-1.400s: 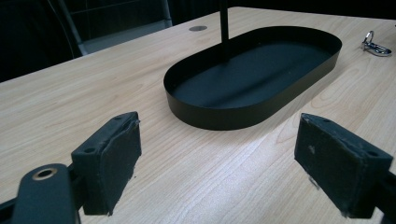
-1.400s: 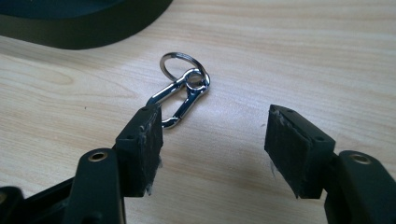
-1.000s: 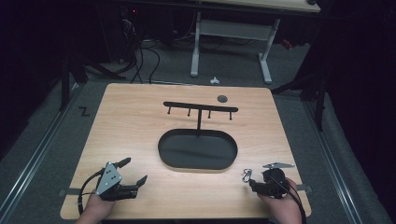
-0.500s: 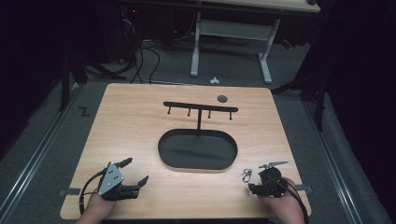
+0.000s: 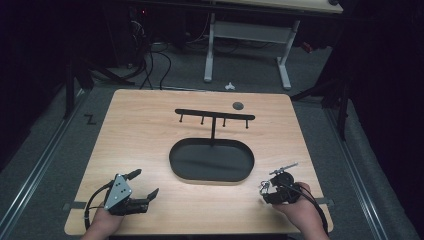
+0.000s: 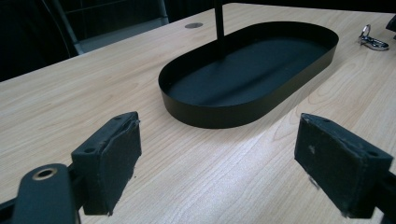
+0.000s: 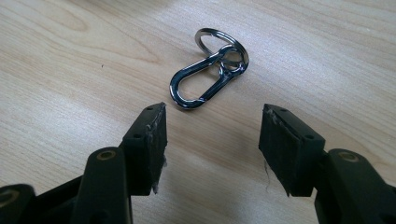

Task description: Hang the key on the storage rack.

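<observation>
Since a second ago the right hand-held gripper has shifted a little near the worktop's front right corner, and its jaws have just been closing, though they still stand apart with nothing between them. Its pads press on nothing. Just beyond their tips a clip lies flat on the wood, a silver snap hook with a split ring threaded through its small end; in the high view it shows as a small glint at the gripper's tips, and whether it touches a jaw there is hard to say.

By the front left corner the left hand-held gripper has kept its place, jaws spread wide and empty, aimed toward the tray. That black oval tray sits at the middle of the worktop, with a thin post rising from its far side to a crossbar that carries four short pegs. Near the far edge lies a small dark disc.
</observation>
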